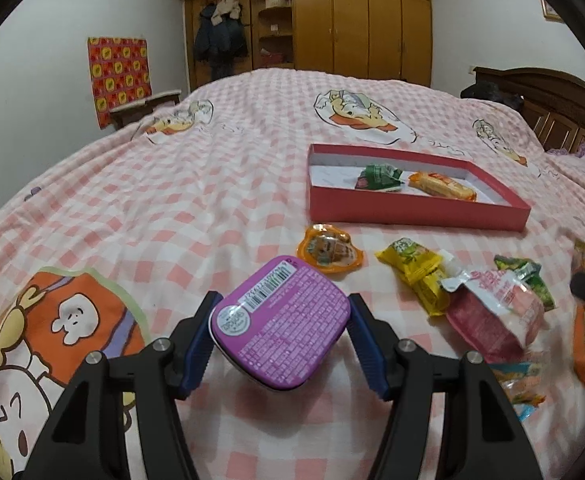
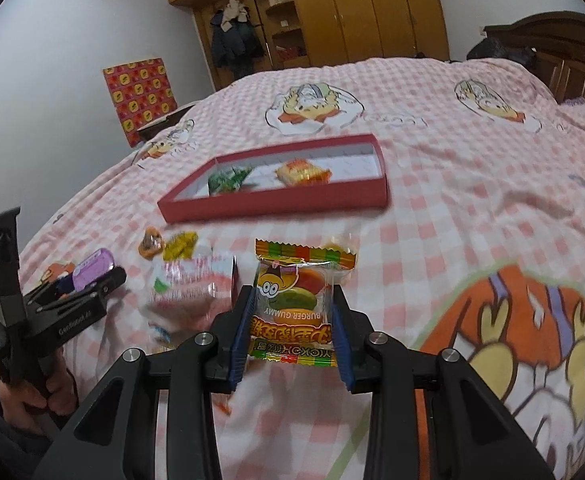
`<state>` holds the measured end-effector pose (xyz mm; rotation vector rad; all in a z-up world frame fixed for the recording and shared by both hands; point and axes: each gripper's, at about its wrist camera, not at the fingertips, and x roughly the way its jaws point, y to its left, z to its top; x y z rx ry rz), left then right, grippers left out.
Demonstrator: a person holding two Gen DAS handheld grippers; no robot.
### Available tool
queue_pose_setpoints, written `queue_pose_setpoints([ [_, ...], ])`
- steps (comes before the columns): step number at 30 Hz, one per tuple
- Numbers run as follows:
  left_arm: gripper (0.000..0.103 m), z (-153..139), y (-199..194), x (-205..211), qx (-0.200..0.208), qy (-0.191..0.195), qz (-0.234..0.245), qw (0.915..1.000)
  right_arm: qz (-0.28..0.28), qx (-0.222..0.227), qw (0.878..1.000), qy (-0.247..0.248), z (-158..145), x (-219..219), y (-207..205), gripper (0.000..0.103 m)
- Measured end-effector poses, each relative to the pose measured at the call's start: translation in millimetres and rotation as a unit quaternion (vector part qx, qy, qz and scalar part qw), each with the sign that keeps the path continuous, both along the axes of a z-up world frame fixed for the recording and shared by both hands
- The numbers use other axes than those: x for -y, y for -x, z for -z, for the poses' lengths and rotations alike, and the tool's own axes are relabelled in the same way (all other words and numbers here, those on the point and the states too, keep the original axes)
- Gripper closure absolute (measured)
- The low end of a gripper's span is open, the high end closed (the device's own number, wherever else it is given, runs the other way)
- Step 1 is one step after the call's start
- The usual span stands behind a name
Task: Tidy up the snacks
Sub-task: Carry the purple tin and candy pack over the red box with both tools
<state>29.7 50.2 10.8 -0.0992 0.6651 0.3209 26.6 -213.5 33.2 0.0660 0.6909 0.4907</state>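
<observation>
Snacks on pink checked bedspread [image 1: 220, 184], two gripped, two boxed.

Purple tin [image 1: 280, 324] clamped between pads of left gripper [image 1: 282, 334], label side up, raised off cover at 6 o'clock of left view. Burger gummy packet [image 2: 294, 304] pinched between fingers of right gripper [image 2: 292, 334], at 6 o'clock of right view. Loose beyond: orange jelly cup [image 1: 329, 250] at 12 o'clock of tin, yellow packet [image 1: 418, 272] and torn pink bag [image 1: 492, 312] at 2 o'clock. Farther, at 1 o'clock: red box [image 1: 412, 208], open, holding green packet [image 1: 378, 178] beside orange packet [image 1: 442, 186], apart. Wooden wardrobe [image 1: 352, 16] at far wall.
</observation>
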Motion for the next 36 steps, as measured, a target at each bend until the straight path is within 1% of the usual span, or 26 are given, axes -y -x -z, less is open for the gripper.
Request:
queue_pose_setpoints([
  [1,0.038,-4.2,-0.2,-0.1,0.002,0.011,0.008,0.9999,-0.002,0.003,1.000,0.000,-3.6,-1.1,-3.6,0.066],
  [2,0.038,-8.1,-0.7,0.7,0.005,0.015,0.013,0.9998,-0.002,0.009,1.000,0.001,-9.1,-2.9,-8.9,0.066],
  [6,0.037,-31.1,-9.6,10.7,0.021,0.001,0.033,0.9992,-0.004,0.026,1.000,-0.006,-30.8,-11.7,-29.6,0.066],
  [10,0.037,-52.8,-38.2,12.3,0.020,0.009,0.038,0.9990,-0.001,0.039,0.999,-0.026,-62.8,-26.3,-58.9,0.066],
  [14,0.037,-80.1,-67.0,12.5,0.032,-0.007,0.042,0.9986,-0.006,0.064,0.998,-0.027,-94.0,-40.5,-85.3,0.066],
  [17,0.037,-97.2,-87.3,5.3,0.044,0.011,0.042,0.9981,0.004,0.071,0.996,-0.044,-105.4,-42.6,-103.3,0.066],
  [20,0.037,-111.9,-106.7,-1.9,0.060,0.016,0.030,0.9976,0.012,0.070,0.995,-0.063,-109.4,-42.5,-121.6,0.066],
  [23,0.037,-117.4,-126.0,-7.8,0.064,0.024,0.029,0.9972,0.024,0.070,0.995,-0.073,-107.6,-39.6,-136.4,0.066],
  [25,0.037,-115.0,-135.6,-10.3,0.065,0.029,0.028,0.9971,0.029,0.064,0.994,-0.080,-99.0,-35.8,-145.9,0.066],
  [28,0.037,-100.7,-142.4,-11.5,0.066,0.035,0.039,0.9965,0.031,0.049,0.996,-0.074,-72.7,-34.1,-156.9,0.066],
  [29,0.037,-93.4,-142.8,-11.3,0.070,0.035,0.044,0.9959,0.032,0.046,0.996,-0.072,-67.4,-34.4,-159.9,0.066],
  [32,0.037,-70.9,-152.4,-10.9,0.065,0.042,0.051,0.9957,0.033,0.021,0.997,-0.069,-43.4,-34.9,-177.2,0.066],
  [34,0.037,-63.0,-159.1,-8.9,0.062,0.042,0.060,0.9954,0.026,0.009,0.998,-0.064,-29.3,-36.6,-185.3,0.066],
  [36,0.037,-55.8,-162.6,-5.5,0.068,0.039,0.075,0.9941,0.026,-0.003,0.998,-0.063,-18.6,-35.7,-190.8,0.066],
])
